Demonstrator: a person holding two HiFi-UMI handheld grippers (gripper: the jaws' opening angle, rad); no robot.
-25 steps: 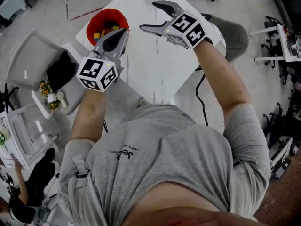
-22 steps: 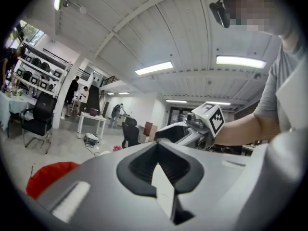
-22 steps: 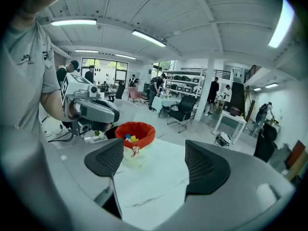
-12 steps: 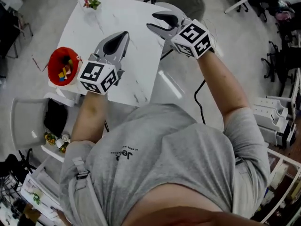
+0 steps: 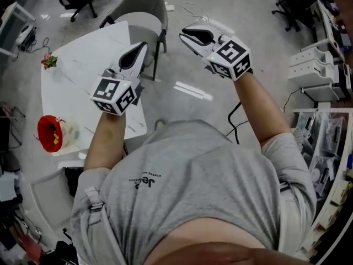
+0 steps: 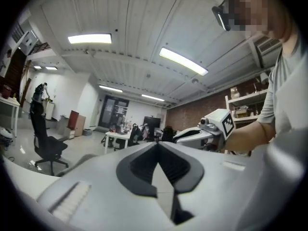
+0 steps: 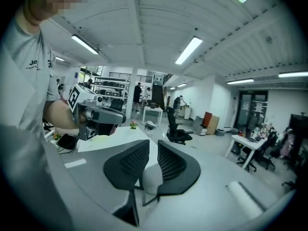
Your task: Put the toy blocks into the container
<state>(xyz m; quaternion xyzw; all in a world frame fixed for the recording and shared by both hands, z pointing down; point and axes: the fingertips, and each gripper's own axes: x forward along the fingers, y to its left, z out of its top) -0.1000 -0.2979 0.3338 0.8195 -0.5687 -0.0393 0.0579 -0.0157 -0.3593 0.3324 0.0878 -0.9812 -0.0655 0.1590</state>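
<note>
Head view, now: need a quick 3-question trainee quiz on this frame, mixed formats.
1. True or false: the red container stands on the white table.
2. Multiple choice: in its own view, the left gripper is A) shut and empty, B) shut on a block, C) wide open.
3. Short answer: what is between the jaws of the right gripper?

Key: 1 true. 2 A. 3 Nothing. The jaws have just been closing, and only a narrow gap is left.
</note>
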